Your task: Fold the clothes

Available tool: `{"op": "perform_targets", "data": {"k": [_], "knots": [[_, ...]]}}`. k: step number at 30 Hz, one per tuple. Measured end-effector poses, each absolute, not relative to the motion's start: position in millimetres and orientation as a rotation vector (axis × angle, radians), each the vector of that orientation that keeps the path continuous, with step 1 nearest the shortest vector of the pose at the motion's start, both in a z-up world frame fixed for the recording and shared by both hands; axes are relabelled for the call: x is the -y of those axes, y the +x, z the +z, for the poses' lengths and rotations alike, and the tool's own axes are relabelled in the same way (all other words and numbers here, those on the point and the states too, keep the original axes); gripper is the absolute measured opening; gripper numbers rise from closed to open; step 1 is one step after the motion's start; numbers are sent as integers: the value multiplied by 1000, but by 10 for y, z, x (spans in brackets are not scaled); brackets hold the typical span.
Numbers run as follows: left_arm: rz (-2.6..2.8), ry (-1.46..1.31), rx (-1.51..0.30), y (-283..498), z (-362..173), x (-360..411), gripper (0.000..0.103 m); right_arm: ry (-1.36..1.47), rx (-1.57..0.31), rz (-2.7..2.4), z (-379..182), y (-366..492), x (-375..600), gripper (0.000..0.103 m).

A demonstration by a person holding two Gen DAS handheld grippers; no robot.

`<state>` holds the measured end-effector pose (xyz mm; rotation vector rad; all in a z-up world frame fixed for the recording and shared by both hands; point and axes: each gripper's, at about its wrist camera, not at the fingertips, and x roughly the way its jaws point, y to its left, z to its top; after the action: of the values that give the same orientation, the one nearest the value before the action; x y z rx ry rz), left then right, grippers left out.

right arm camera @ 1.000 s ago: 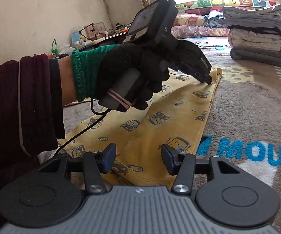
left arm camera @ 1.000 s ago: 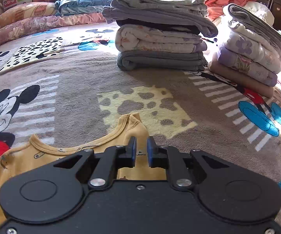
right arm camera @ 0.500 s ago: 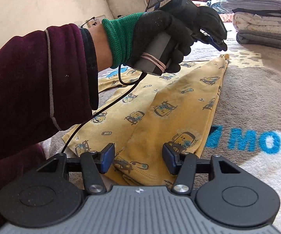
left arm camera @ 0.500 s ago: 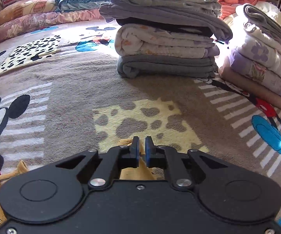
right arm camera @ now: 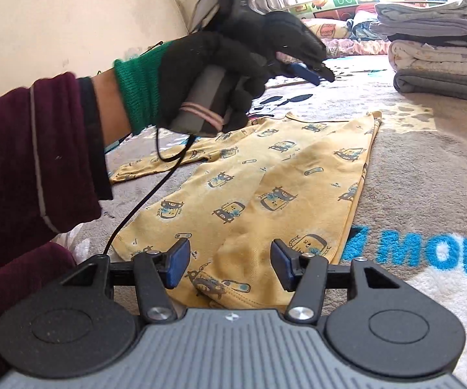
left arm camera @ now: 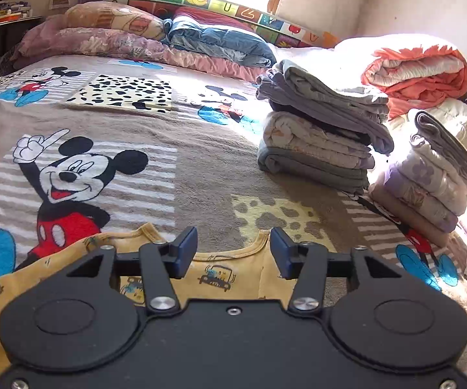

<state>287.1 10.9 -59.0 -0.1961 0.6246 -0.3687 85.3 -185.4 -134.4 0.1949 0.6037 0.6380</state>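
Observation:
A small yellow child's garment with car prints [right arm camera: 265, 194] lies flat on the Mickey Mouse blanket [right arm camera: 427, 178], folded lengthwise, one sleeve out to the left. Its neckline [left arm camera: 220, 269] shows in the left wrist view just under my left gripper [left arm camera: 233, 249], which is open, empty and raised above the collar. In the right wrist view the left gripper [right arm camera: 311, 73] hangs in the air in a black-gloved hand. My right gripper [right arm camera: 228, 265] is open and empty, low over the garment's near hem.
Two stacks of folded clothes stand on the bed at the right: a grey and cream one [left arm camera: 321, 136] and a lilac one [left arm camera: 434, 181]. An orange quilt [left arm camera: 418, 71] and pillows [left arm camera: 110, 32] lie behind. The blanket [left arm camera: 201, 168] stretches in front.
My left gripper has opened, let go of the collar and lifted up and back. The garment's right side now lies folded flat. My right gripper stays open at the hem.

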Motion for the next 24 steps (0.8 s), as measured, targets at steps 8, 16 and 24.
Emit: {"op": "perform_targets", "data": {"k": [8, 16, 24], "knots": [[-296, -394, -550, 1834, -780, -1041, 57, 158, -523, 598, -1272, 685, 1876, 55], [-216, -439, -518, 1438, -956, -1709, 57, 14, -552, 489, -1432, 639, 1687, 56], [-237, -522, -492, 1313, -1005, -2123, 57, -108, -431, 473, -1325, 344, 1509, 56]]}}
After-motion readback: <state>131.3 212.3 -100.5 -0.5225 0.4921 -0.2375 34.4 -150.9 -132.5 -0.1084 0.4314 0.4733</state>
